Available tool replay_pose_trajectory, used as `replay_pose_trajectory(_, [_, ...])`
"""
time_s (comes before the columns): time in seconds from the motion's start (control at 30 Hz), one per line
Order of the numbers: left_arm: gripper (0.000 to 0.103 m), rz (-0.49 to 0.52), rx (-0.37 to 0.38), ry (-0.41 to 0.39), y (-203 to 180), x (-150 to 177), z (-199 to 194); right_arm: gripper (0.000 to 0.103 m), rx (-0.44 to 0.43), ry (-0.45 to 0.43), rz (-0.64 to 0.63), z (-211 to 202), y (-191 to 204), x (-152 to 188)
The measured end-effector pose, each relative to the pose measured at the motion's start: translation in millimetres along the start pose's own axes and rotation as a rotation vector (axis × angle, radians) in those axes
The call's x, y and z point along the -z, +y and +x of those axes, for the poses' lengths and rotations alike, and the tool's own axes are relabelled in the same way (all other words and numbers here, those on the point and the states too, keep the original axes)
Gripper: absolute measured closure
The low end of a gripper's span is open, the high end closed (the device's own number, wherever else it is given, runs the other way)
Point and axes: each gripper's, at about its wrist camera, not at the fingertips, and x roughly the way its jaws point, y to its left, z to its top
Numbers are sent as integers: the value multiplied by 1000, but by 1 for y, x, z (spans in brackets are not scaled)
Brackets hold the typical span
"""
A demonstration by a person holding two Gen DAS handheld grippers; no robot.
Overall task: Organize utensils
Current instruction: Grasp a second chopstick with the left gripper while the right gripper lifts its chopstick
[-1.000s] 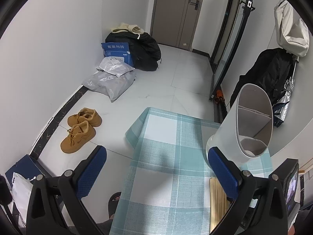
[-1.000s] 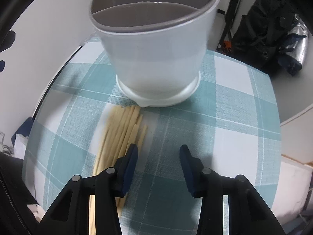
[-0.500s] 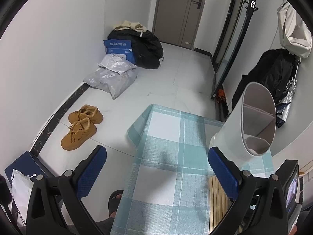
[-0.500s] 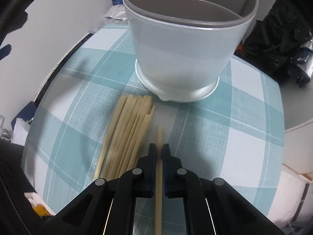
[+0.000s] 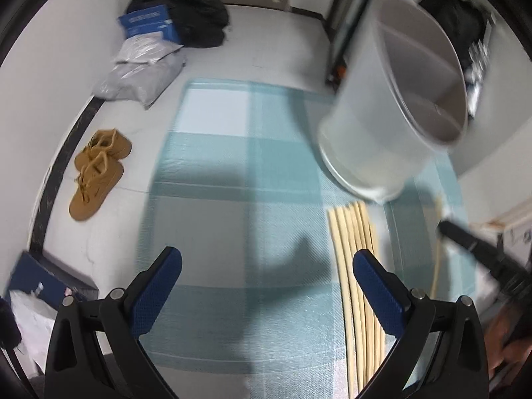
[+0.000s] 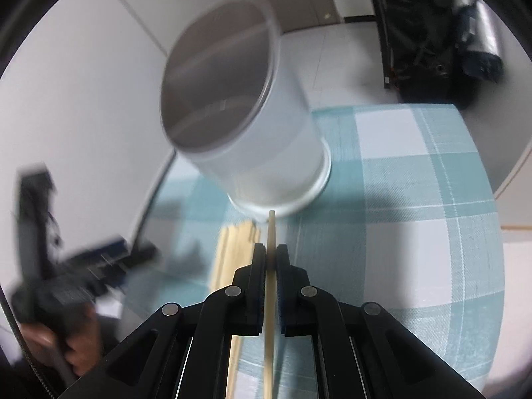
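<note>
wooden chopstick point(image 6: 271, 249) pinched in right gripper point(image 6: 271, 259); left gripper point(image 5: 266, 286) spread wide, empty.

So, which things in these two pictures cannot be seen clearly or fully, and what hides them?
- Single chopstick, right wrist view: its rear end is cut off by the bottom edge, and the right gripper, shut on it, covers its middle.
- Chopstick pile, left wrist view: the near ends are hidden behind a finger of the open left gripper.
- Holder, both views: motion blur hides the contents of its compartments.
</note>
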Motion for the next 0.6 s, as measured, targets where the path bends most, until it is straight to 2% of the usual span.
replay_pose_trajectory(0.07, [4,34,-33,20,-11,4,6,98,-29,-37,28,-12,-10,-4])
replay_pose_trajectory(0.17, [9,32,-38,71,-13,5,13,98,-64,-91,75,-33,-24,-4])
replay_pose_trajectory(0.4, [10,31,-83,90,-17,2,22,98,-95,-168,112,-30,-8,-10])
replay_pose_trajectory(0.47, [21,46,-107,107,-22,1,28,98,-104,-178,122,-36,-9,-9])
replay_pose_trajectory(0.5, [23,67,-135,98,-25,1,27,98,-112,-188,125,-39,-10,-8])
replay_pose_trajectory(0.6, [29,70,-138,97,-28,-3,28,98,-116,-211,111,-45,-14,-11])
